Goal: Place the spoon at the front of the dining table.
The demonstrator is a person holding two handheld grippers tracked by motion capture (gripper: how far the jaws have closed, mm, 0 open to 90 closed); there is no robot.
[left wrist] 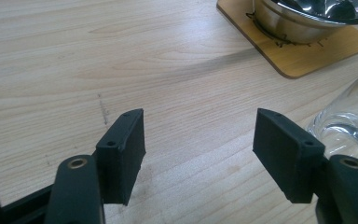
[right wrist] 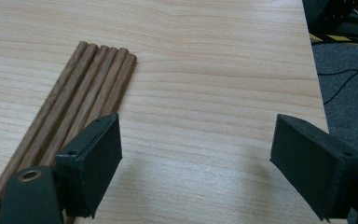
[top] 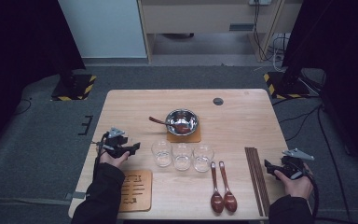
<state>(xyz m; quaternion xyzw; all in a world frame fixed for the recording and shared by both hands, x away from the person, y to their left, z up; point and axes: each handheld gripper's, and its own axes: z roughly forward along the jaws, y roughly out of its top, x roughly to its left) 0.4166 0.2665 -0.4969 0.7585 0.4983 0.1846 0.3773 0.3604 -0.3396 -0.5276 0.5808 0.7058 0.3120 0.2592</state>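
My left gripper hovers over the table's left side, open with bare wood between its jaws. Just to its right stand three clear glasses in a row; the nearest glass sits beside the right jaw. Behind them a steel bowl rests on a wooden coaster, with a brown spoon leaning in it. My right gripper is open at the table's right edge. A bundle of wooden chopsticks lies just left of it, untouched.
Two dark wooden spoons lie side by side near the front edge. A slotted wooden trivet sits at the front left beside my left sleeve. The table edge drops off to grey floor on the right. A round grommet marks the far side.
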